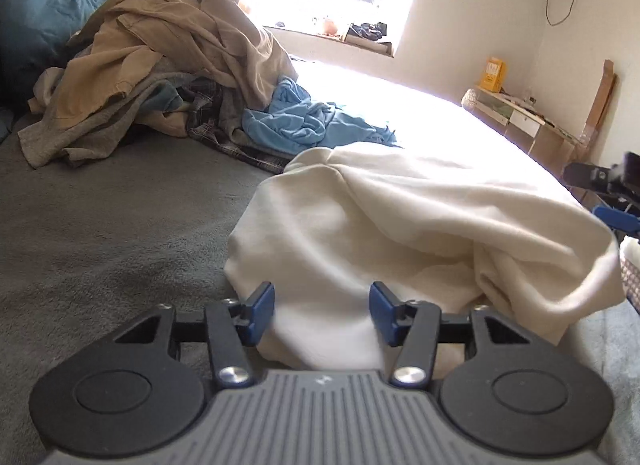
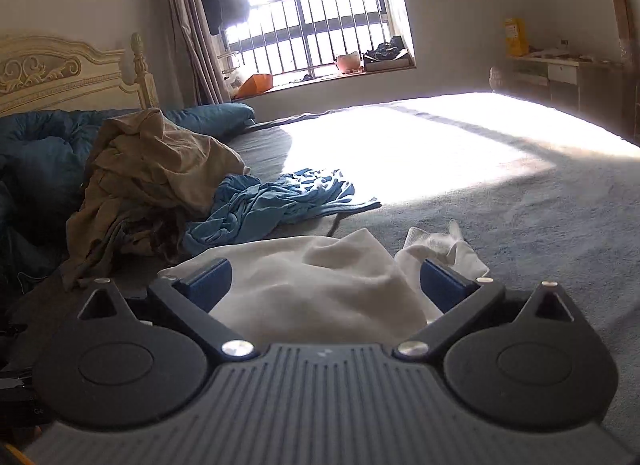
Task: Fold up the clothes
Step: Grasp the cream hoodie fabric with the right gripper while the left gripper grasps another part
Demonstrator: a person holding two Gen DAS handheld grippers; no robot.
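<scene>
A crumpled white garment (image 1: 400, 225) lies on the grey bed right in front of both grippers; it also shows in the right wrist view (image 2: 316, 285). My left gripper (image 1: 322, 315) is open, its blue pads (image 1: 262, 311) on either side of the garment's near edge, with cloth between them. My right gripper (image 2: 324, 285) is wide open, its blue pads (image 2: 210, 283) astride a raised fold of the same garment. The right gripper also shows at the far right of the left wrist view (image 1: 612, 193).
A pile of beige and grey clothes (image 1: 160, 65) (image 2: 152, 185) lies at the back left with a light blue garment (image 1: 308, 121) (image 2: 272, 205) beside it. A dark blue duvet (image 2: 40, 153) lies by the headboard (image 2: 60, 73). A desk (image 2: 560, 69) stands by the far wall.
</scene>
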